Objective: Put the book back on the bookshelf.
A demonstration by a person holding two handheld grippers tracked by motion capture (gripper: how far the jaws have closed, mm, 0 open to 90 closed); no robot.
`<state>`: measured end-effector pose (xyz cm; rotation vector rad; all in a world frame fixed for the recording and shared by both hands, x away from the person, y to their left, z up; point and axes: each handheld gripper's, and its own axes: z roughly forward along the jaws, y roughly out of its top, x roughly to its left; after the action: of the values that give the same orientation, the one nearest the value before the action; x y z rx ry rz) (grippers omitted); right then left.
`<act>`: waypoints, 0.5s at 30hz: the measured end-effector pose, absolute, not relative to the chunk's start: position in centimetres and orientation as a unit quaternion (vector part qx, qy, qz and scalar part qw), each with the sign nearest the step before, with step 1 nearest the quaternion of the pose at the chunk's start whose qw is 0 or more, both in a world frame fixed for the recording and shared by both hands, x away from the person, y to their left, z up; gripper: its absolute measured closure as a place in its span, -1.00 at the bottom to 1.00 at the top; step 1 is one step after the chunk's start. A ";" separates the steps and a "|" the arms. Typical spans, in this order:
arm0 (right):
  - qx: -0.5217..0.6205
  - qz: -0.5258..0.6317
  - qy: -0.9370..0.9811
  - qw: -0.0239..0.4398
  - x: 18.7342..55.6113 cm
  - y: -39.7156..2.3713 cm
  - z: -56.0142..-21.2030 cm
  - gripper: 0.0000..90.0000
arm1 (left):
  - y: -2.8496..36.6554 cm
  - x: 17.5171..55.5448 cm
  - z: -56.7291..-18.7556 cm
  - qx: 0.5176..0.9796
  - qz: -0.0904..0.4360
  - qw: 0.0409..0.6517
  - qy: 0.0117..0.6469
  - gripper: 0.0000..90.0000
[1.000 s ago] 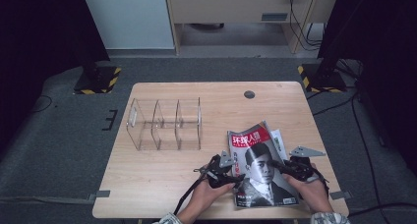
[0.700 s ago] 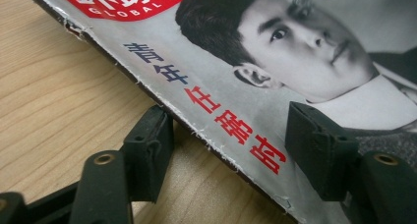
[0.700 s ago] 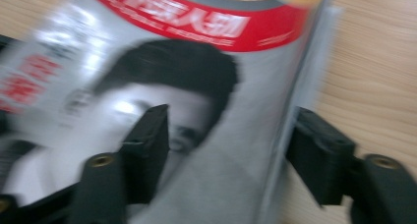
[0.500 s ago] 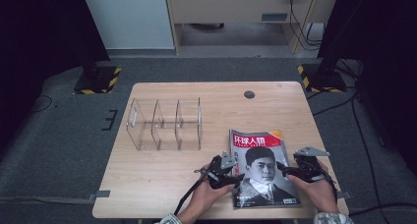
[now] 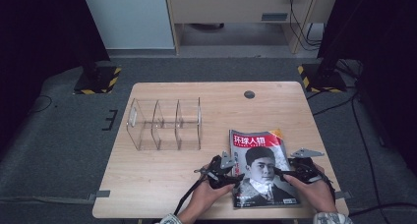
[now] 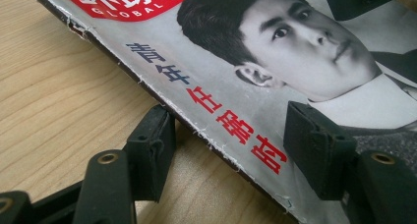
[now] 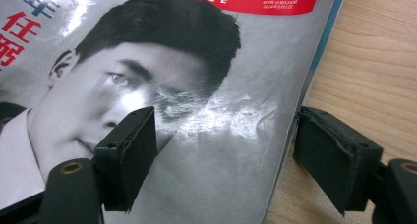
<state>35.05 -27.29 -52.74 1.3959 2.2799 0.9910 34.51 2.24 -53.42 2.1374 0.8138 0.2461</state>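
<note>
High view: the magazine point(image 5: 260, 167) was seen lying flat near the desk's point(image 5: 162, 180) front right corner, flanked by the left gripper point(image 5: 235, 171) and right gripper point(image 5: 286, 173). Farther left, a clear divider rack point(image 5: 164, 125) was shown. Left gripper view: jaws were found apart, straddling the frayed spine edge. Right gripper view: jaws had just been opening then easing inward, straddling the opposite edge, nothing pinched.
</note>
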 end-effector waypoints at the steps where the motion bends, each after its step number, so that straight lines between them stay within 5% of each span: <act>1: 0.484 0.345 0.791 0.146 35.0 -27.3 -52.8 -0.45 | 2.2 34.5 -53.4 0.848 0.097 0.409 0.323 -0.19; 15: 0.481 0.342 0.793 0.152 34.9 -27.1 -52.7 -0.22 | 2.5 34.9 -53.3 0.846 0.069 0.416 0.326 -0.29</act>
<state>34.89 -27.13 -52.68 1.3796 2.2754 0.9806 34.91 2.52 -53.28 2.1253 0.8191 0.1734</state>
